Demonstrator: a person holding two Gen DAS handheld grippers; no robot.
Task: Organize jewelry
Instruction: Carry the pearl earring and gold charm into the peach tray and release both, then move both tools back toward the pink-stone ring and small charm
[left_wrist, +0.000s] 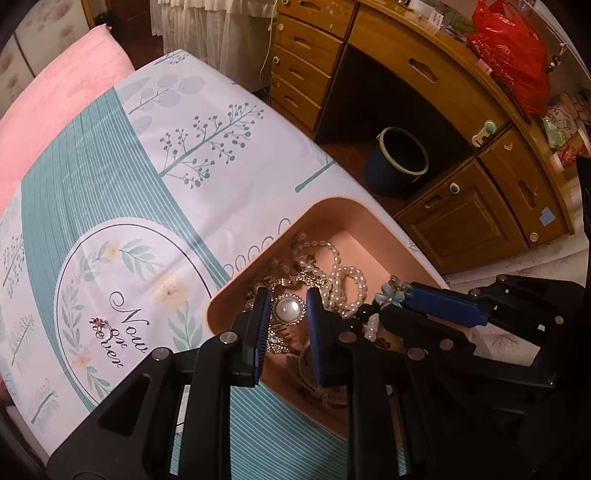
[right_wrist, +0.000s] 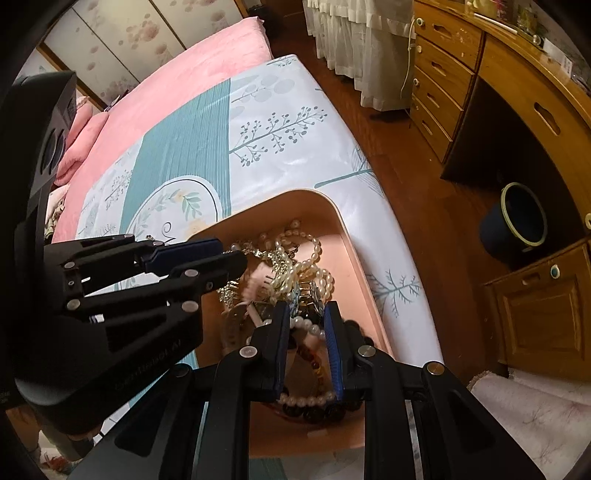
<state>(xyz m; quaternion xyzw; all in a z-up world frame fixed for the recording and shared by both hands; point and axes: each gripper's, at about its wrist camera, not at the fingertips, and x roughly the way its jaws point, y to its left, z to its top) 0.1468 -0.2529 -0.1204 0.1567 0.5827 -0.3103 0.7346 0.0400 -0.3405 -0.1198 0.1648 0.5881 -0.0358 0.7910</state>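
Observation:
A pink box (left_wrist: 332, 206) sits on the bed's patterned sheet and holds tangled jewelry: pearl strands (left_wrist: 340, 273), a gold brooch with a large pearl (left_wrist: 288, 307), a blue flower clip (left_wrist: 391, 293) and dark beads. My left gripper (left_wrist: 286, 306) is open over the box, its jaws either side of the pearl brooch. My right gripper (right_wrist: 306, 314) is open, low inside the box over the pearl bracelets (right_wrist: 306, 398) and the clip. The box also shows in the right wrist view (right_wrist: 332, 210). A small ring (left_wrist: 100, 325) lies on the sheet left of the box.
The sheet (left_wrist: 129, 184) covers the bed, with a pink blanket (left_wrist: 55, 110) behind. A wooden desk with drawers (left_wrist: 443, 74) stands beyond the bed's edge, a dark bin (left_wrist: 399, 162) under it and a red bag (left_wrist: 513, 55) on top.

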